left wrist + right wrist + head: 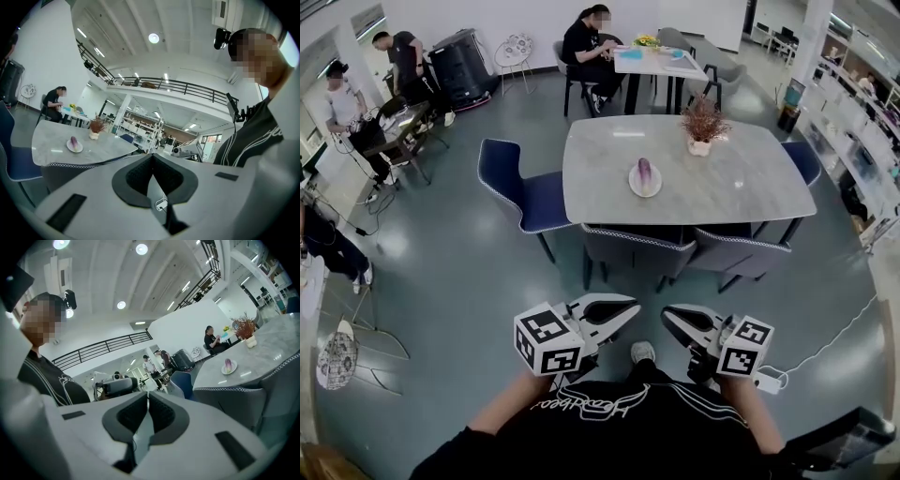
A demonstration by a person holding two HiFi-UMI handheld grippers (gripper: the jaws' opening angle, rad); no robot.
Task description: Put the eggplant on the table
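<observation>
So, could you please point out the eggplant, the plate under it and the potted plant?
eggplant (644, 172), head view, middle of its purple body.
plate (634, 187), head view, bare left rim.
potted plant (701, 124), head view, the dried reddish twigs.

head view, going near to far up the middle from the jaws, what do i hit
grey chair → eggplant on its white plate → potted plant → small far table
</observation>
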